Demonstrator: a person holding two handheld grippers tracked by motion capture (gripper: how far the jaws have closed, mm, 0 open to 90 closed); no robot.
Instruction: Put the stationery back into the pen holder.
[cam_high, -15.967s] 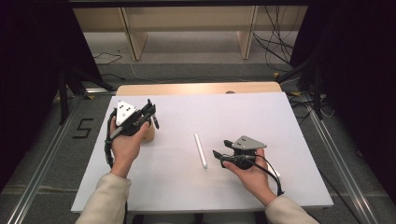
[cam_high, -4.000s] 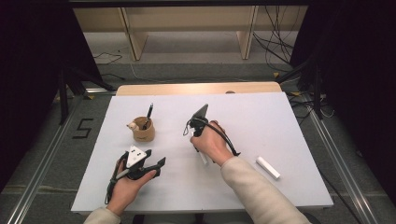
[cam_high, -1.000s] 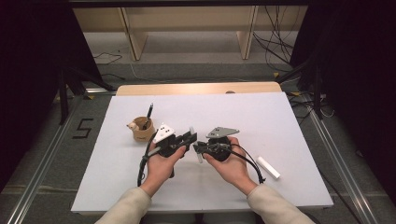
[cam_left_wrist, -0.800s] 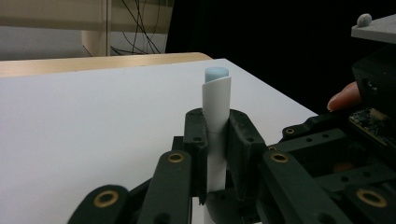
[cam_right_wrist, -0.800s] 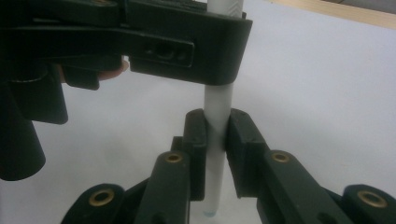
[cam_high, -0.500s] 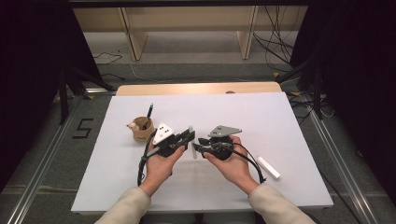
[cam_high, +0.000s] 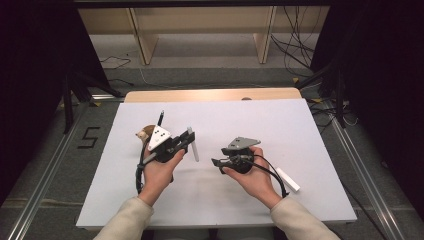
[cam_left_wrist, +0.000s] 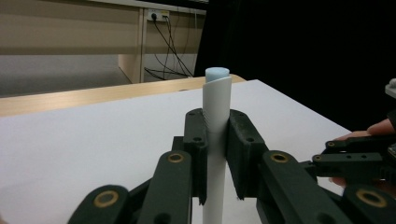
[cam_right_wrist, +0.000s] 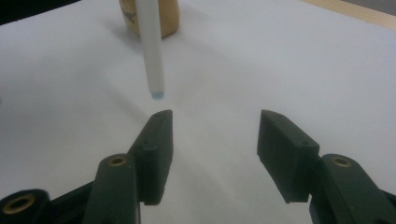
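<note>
Now the left claw (cam_left_wrist: 215, 154) is clamped on the white marker (cam_left_wrist: 215, 140), held above the desk (cam_high: 320, 130) beside the brown holder (cam_high: 146, 134). The right claw (cam_right_wrist: 212, 140) stands apart, empty. Keep the marker upright and lower it straight into the holder.

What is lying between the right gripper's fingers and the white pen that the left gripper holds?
Nothing: in the high view, only bare white table separates the right gripper from the white pen in the left gripper.
</note>
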